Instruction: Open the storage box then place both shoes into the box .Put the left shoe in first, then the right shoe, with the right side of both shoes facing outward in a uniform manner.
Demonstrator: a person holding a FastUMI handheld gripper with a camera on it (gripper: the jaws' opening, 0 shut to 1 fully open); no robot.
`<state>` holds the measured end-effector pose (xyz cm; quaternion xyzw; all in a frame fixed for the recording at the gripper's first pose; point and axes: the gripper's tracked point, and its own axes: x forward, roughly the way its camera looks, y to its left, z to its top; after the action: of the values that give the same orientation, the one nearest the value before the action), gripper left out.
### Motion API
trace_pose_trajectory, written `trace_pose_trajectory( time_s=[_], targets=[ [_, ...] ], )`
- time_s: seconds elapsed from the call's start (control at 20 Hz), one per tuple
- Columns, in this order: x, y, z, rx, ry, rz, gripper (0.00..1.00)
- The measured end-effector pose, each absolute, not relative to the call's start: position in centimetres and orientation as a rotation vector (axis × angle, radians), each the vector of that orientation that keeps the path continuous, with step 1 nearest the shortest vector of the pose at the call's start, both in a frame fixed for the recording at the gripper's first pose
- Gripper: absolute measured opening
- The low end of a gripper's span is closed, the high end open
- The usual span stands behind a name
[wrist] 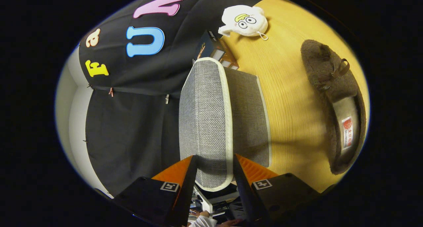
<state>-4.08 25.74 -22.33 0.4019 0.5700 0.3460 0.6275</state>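
Jaws seemingly pinch the grey storage-box lid [206, 121] (box hidden); brown shoe [333, 104] beside.

Coarse grey woven cloth with pale piping covers the lid [205, 121], the shoe [333, 98] is brown fuzzy felt, and the counter [290, 98] is smooth yellow wood.

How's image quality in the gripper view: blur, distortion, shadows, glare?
Gripper view: strong fisheye bending, and the whole scene sits rolled sideways; grey fabric lid between the gripper fingers stays sharp, weave visible; brown shoe is slightly soft at the periphery; a soft shadow falls on the wooden table beside the lid; no glare.
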Motion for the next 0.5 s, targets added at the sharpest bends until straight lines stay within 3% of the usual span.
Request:
trace_pose_trajectory(
  time_s=[0.1, 0.3, 0.45, 0.5],
  targets=[
    [-4.3, 25.4, -22.1, 0.928, 1.313, 0.787, 0.66],
    [-4.7, 25.5, -21.3, 0.938, 1.318, 0.816, 0.36],
    [-5.8, 25.8, -20.8, 0.928, 1.312, 0.820, 0.36],
    [-5.2, 25.3, -20.5, 0.938, 1.300, 0.813, 0.24]
  ],
)
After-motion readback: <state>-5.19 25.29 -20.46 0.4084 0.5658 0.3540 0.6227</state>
